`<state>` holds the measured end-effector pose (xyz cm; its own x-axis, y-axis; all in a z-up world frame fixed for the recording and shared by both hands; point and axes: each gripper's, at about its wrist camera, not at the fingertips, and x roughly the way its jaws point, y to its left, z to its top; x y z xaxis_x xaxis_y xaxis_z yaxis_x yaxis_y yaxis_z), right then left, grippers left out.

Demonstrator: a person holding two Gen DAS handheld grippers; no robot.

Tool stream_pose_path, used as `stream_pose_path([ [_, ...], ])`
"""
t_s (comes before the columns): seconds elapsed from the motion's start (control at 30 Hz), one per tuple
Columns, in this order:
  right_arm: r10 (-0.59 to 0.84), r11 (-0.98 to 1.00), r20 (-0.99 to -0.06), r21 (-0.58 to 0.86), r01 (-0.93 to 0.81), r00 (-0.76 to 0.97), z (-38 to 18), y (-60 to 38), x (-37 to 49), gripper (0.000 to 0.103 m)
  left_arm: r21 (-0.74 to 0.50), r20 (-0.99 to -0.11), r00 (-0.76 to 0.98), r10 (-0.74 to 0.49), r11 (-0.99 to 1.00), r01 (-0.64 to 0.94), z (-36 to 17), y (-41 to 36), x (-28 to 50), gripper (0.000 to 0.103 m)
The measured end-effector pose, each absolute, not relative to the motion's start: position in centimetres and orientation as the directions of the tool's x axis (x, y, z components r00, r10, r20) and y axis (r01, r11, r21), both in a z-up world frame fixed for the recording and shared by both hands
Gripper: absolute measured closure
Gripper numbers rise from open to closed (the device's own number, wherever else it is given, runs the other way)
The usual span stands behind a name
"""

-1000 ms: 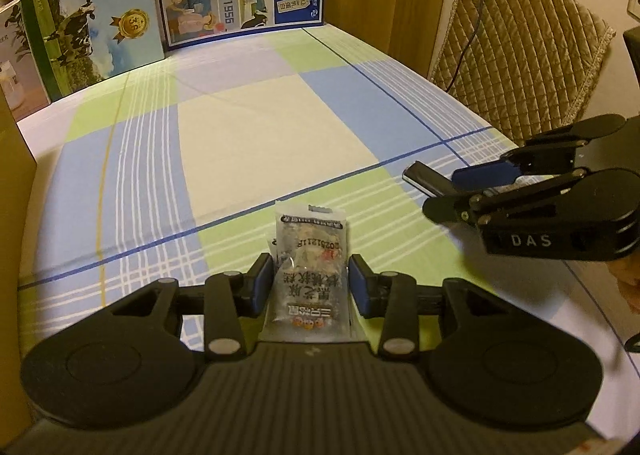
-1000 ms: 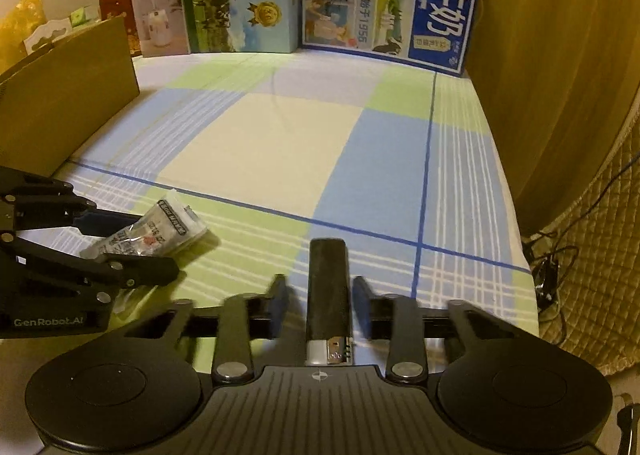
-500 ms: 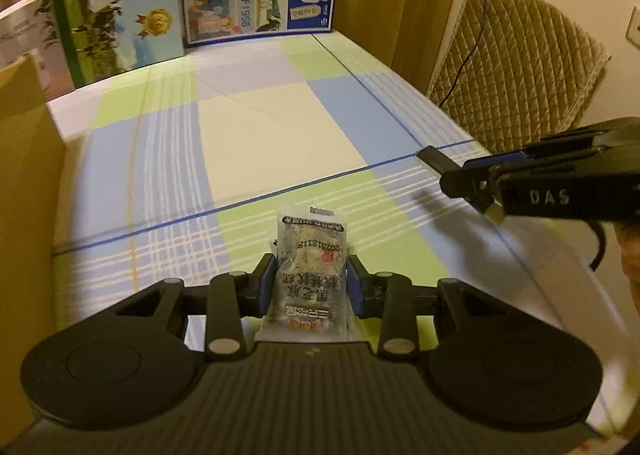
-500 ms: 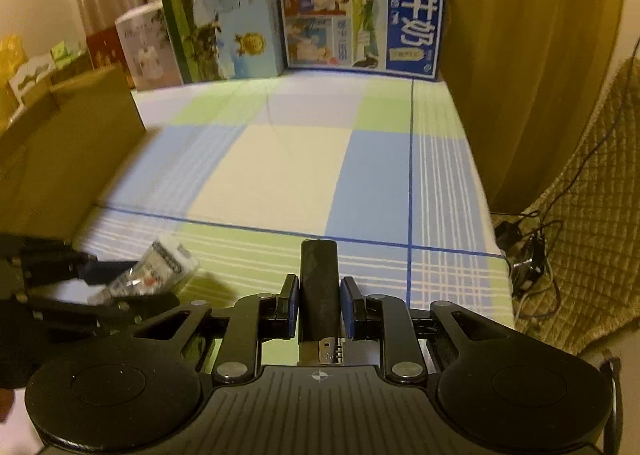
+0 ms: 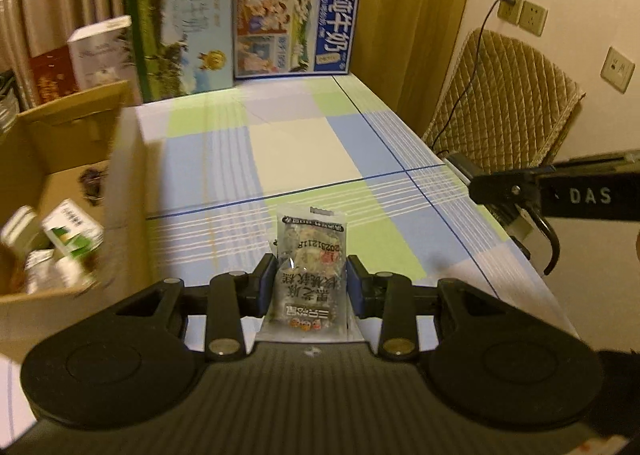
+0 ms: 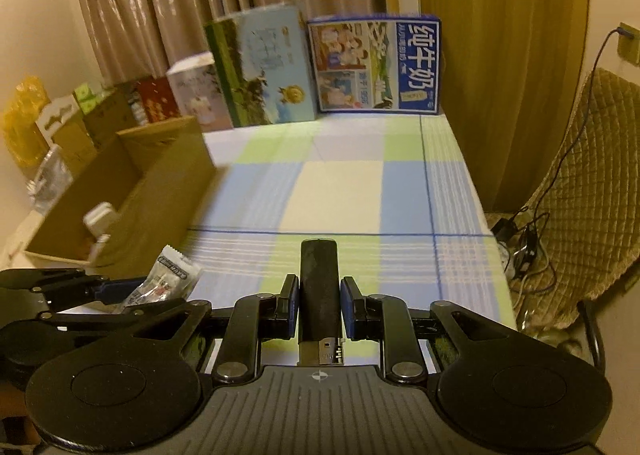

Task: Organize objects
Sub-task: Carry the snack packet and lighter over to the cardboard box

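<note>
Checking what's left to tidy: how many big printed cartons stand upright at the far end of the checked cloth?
2: a green-and-sky carton on the left and a blue carton on the right, side by side at the curtain. Smaller boxes stand further left, off the cloth.

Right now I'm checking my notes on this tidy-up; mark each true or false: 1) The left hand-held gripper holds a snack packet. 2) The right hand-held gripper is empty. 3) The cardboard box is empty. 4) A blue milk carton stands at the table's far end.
1) True: the left hand-held gripper is shut on the snack packet.
2) False: the right hand-held gripper clamps a black lighter.
3) False: the cardboard box already holds small packages.
4) True: the blue milk carton stands there upright.
</note>
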<state>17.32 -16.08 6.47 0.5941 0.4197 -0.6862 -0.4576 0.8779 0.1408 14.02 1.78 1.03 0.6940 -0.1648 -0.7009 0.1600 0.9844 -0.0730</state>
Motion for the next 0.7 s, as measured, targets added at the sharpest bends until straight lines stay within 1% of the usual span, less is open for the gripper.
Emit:
stream_pose_path([
  [0.17, 0.430, 0.879, -0.670, 0.159, -0.449, 0.605, 7.8, -15.7, 13.0, 0.084, -0.076, -0.687, 0.711, -0.151, 0.988, 0.136, 2.9, 3.5, 9.9, 0.072],
  [0.33, 0.451, 0.872, -0.663, 0.183, -0.455, 0.598, 8.2, -14.6, 9.8, 0.084, -0.052, -0.677, 0.726, -0.123, 0.991, 0.120, 4.2, 5.1, 6.5, 0.072],
  [0.7, 0.500, 0.834, -0.646, 0.180, -0.521, 0.577, 8.3, -11.0, 4.3, 0.084, -0.035, -0.653, 0.755, -0.064, 0.998, 0.055, 6.0, 8.9, 0.9, 0.072],
])
